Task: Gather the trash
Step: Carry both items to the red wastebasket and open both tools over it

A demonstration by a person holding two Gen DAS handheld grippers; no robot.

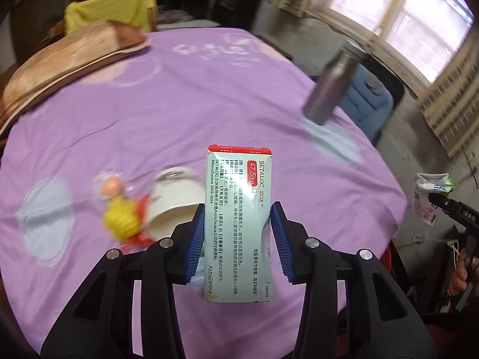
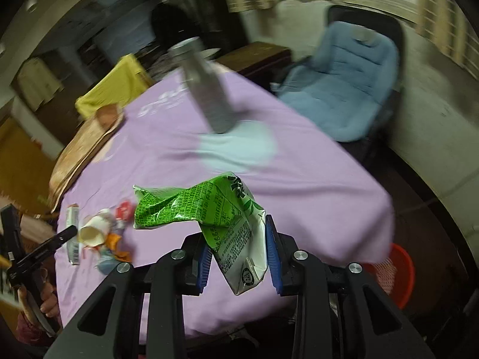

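L wrist view: left gripper clamps a medicine box upright btwn its blue pads, above the purple tablecloth. Paper cup and wrappers lie below, blurred.
R wrist view: right gripper grips a crushed green carton over the cloth's edge; prob. a red basket below right.

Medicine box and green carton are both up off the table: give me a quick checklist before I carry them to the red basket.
1. Left gripper fingers clamp the medicine box: ok.
2. Right gripper holds the crushed green carton: ok.
3. Carton grip secure: cannot tell; it twists out sideways.
4. Red basket in sight beside the table: ok.
5. Basket has room: cannot tell.
6. Table cleared: not ok; paper cup and wrappers remain.
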